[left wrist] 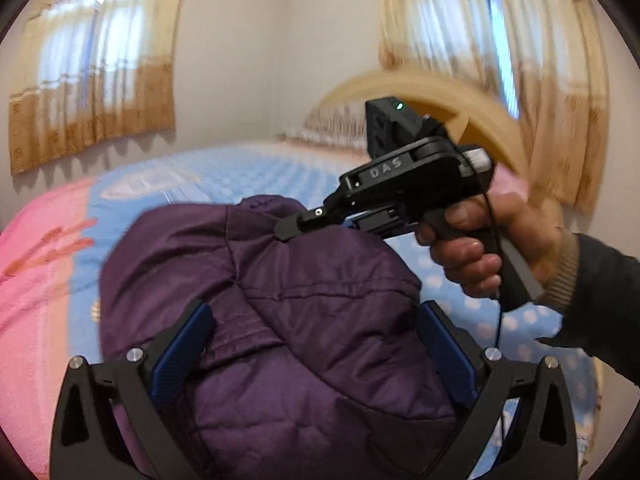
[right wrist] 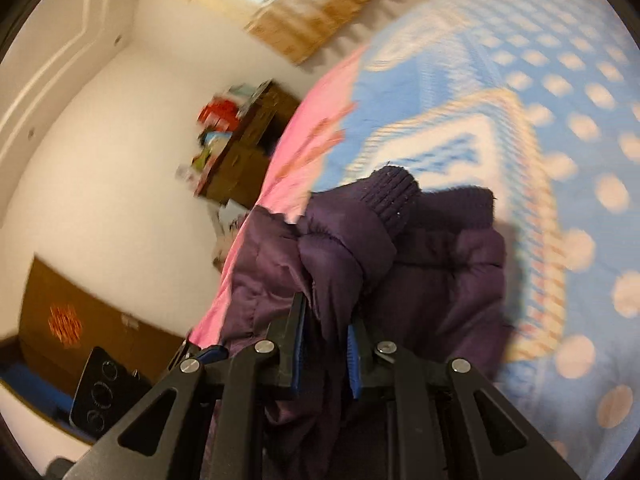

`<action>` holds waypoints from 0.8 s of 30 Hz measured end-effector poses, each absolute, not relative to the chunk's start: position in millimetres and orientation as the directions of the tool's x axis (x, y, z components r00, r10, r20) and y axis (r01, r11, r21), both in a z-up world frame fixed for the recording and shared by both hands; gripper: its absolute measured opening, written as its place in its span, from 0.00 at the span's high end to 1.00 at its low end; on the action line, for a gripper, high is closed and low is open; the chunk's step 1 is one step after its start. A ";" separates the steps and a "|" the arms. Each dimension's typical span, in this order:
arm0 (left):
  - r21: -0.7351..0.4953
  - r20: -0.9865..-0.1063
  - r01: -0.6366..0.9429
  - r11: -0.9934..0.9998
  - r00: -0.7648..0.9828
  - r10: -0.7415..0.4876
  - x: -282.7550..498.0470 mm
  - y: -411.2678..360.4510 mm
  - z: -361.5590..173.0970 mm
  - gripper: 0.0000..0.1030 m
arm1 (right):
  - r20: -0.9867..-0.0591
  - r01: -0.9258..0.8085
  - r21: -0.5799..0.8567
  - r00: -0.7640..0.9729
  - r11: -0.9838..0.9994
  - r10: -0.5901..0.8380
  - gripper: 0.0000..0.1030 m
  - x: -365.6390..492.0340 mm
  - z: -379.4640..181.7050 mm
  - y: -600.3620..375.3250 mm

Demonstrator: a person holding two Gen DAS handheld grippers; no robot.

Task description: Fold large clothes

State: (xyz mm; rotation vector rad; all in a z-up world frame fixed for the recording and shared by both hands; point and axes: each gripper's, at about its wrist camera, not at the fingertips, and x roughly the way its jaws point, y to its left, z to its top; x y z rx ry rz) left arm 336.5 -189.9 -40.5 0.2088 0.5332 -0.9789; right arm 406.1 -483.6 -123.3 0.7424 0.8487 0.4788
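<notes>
Left wrist view: we have the left claw point(left wrist: 308, 344) spread over the bundled jacket point(left wrist: 280, 320) just ahead on the bed point(left wrist: 240, 168), right claw point(right wrist: 326, 344) pinching its fabric, folding looks roughly midway, unfinished.

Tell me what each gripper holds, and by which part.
The right gripper is clamped on a fold of the purple jacket, near its sleeve with the knit cuff. The left gripper holds nothing; its jaws stand wide open.

A blue dotted bedspread point(left wrist: 248, 168) with a pink border point(left wrist: 36, 272) covers the bed. Tan curtains point(left wrist: 92, 80) hang at the windows. A brown wooden cabinet point(right wrist: 248, 148) stands against the white wall.
</notes>
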 end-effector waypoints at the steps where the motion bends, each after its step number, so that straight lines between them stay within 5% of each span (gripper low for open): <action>1: -0.050 -0.529 0.836 0.547 0.442 -0.724 337.7 -204.0 -42.7 0.00 | -0.489 -0.070 0.761 0.591 0.644 0.642 0.84 404.4 -132.5 -493.1; 5: -0.046 -0.574 0.831 0.554 0.432 -0.696 349.9 -234.3 -46.3 0.00 | -0.447 -0.033 0.810 0.613 0.586 0.652 0.79 402.7 -146.5 -515.0; 6: -0.041 -0.579 0.829 0.558 0.435 -0.689 350.1 -224.8 -49.2 0.00 | -0.438 -0.018 0.820 0.622 0.572 0.649 0.73 401.4 -146.5 -518.5; 9: -0.030 -0.573 0.816 0.578 0.460 -0.678 348.1 -209.9 -53.2 0.00 | -0.400 0.002 0.849 0.655 0.528 0.641 0.20 386.3 -141.7 -523.4; 12: -0.058 -0.557 0.812 0.581 0.457 -0.693 347.1 -201.0 -56.3 0.00 | -0.359 -0.047 0.862 0.647 0.505 0.673 0.19 374.8 -132.6 -514.4; 15: -0.034 -0.545 0.814 0.580 0.472 -0.693 338.9 -200.8 -58.6 0.00 | -0.394 -0.050 0.843 0.621 0.535 0.678 0.22 379.6 -126.2 -495.0; 19: 0.019 -0.519 0.801 0.599 0.520 -0.679 327.0 -194.2 -54.6 0.00 | -0.487 -0.002 0.805 0.570 0.594 0.662 0.66 396.2 -134.0 -473.0; 24: 0.017 -0.444 0.794 0.608 0.551 -0.707 290.3 -146.5 -35.3 0.00 | -0.497 -0.055 0.753 0.605 0.656 0.622 0.85 384.1 -117.6 -459.3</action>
